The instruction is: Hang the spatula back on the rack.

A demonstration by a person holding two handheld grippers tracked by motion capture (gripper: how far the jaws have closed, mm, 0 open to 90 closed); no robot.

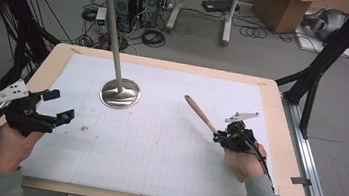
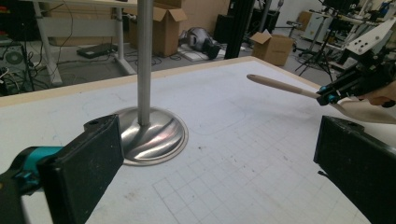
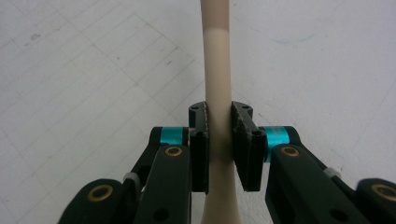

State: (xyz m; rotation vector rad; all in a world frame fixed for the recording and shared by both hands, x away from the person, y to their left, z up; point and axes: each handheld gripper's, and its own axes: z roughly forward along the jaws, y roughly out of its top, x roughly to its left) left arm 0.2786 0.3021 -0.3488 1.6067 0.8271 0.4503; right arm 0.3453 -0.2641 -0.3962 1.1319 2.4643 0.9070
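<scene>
Wooden spoon handle, pale, round and slender (image 1: 201, 113): your right gripper (image 1: 218, 135) has it clamped between nearly closed jaws, low on the shaft where it widens toward the bowl. In the high view the handle slopes up and away toward the worktop centre, its rounded tip in the air above the sheet.

Hazards, largest first:

1. Polished steel stand with a domed round base and tall upright pole (image 1: 120, 93). It occupies the far centre-left of the worktop. If you swing the handle tip leftward, judge that it may strike the pole; the stand is tall, and a knock high on it could tip it.
2. White gridded paper sheet (image 1: 156, 151) covering the pale wooden worktop (image 1: 283, 157). Dragging the spoon across it could wrinkle or shift it.
3. Grip. The shaft is smooth and tapered, held on a narrow band; expect it to pivot or slip if the long free end is loaded.
4. Small dark speck of debris (image 1: 84, 128) on the sheet, near your left gripper (image 1: 59, 105).

Clearance: your right hand sits close to the right edge of the worktop, so room lies leftward and forward. The left gripper waits near the left edge with jaws wide apart and holding nothing. The central sheet between the grippers is open.
</scene>
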